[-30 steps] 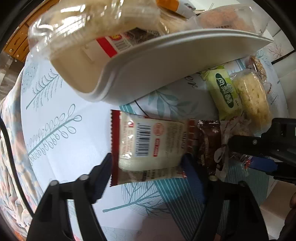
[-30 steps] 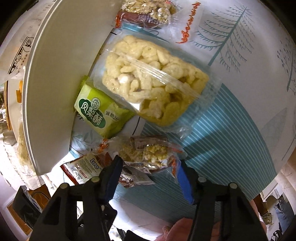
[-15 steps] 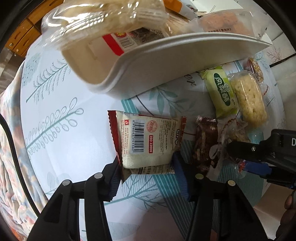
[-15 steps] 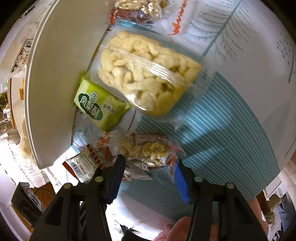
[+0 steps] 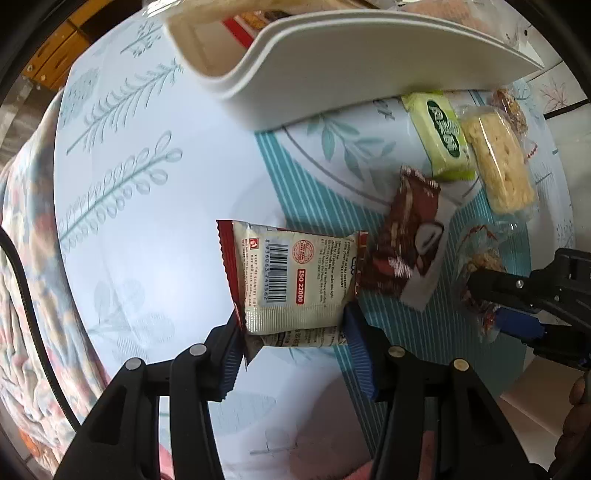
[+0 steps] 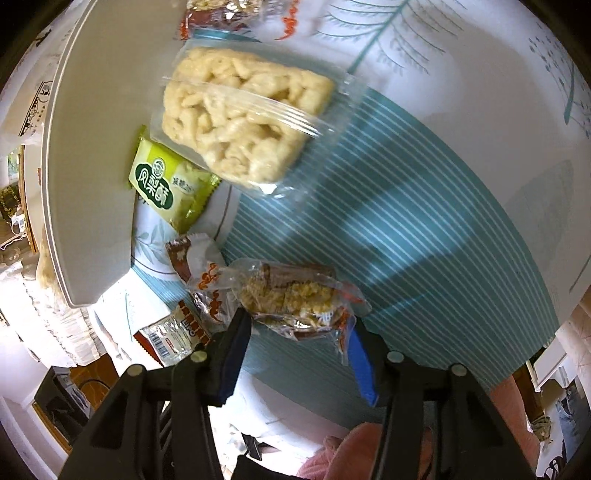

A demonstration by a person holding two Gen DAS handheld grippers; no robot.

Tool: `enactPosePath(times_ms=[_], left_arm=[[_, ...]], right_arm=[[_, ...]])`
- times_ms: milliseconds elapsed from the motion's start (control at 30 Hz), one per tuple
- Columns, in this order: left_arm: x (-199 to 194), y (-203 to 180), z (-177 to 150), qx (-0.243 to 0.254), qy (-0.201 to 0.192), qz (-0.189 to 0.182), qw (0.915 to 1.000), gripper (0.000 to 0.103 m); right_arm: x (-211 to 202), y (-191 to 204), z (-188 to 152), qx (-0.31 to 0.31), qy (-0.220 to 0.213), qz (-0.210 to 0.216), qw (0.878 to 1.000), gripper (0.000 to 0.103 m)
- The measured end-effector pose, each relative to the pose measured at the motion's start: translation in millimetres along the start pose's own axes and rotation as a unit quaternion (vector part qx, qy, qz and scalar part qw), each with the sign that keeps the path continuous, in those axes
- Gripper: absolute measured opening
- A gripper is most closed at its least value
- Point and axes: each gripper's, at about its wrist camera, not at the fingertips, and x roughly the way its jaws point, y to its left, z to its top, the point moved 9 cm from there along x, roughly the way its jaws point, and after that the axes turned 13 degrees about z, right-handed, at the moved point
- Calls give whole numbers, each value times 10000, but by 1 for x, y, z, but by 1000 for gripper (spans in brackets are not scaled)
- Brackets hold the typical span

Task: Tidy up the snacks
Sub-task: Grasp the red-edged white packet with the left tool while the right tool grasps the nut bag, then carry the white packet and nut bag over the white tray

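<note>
My left gripper [image 5: 293, 339] is shut on a white and red wafer packet [image 5: 291, 280] with a barcode, held just above the tablecloth. My right gripper [image 6: 295, 339] is shut on a clear packet of crumbly cereal bar [image 6: 291, 295]; it also shows at the right of the left wrist view [image 5: 480, 291]. A brown chocolate packet [image 5: 410, 240] lies between the two. A green pastry packet [image 5: 443, 136] and a clear pack of puffed rice cake [image 5: 498, 162] lie beside the white tray [image 5: 351, 66]. The wafer packet [image 6: 170, 334] shows small in the right wrist view.
The white tray's rim [image 6: 85, 155] stands to the left in the right wrist view, with packets inside it. Another cereal packet [image 6: 218, 14] lies at the far end. The table's edge and a patterned cloth [image 5: 22, 295] run along the left.
My left gripper has closed on the wafer packet and pulled back from the tray. My right gripper has closed on the cereal bar packet and lifted it slightly.
</note>
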Motion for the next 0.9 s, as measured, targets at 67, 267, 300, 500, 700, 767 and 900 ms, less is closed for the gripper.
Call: enactPosePath(times_ms=[67,267,300,500,700,767,900], left_arm=[[-1,-1,-11,-24,86,-43,10000,50],[-25,-4,-26,-41,119,-231,9997,50],[-32,-1,-25,-44,105,-256,9996,50],[-76,23,-21,-35,-99,-301,9995,50],[-116,25,-9,64,-365,-294,9989,50],[-128,29,-4,143,-459,-279,9985,50],[-153,31,14,206,-601,-232,9977,50]], right_arm=[[-4,-3,-1,-29,22,38,10000,51],[-20,-5,-4,-183,53,135,9997,51],[-23,-4,-3,-202,60,151,9997,51],[-61,13,-1,-429,37,315,9986,51],[-99,31,9,-794,-101,502,9955,51],[-111,39,13,-952,-160,556,9938,51],[-133,64,6,-1259,-344,634,9894,51]])
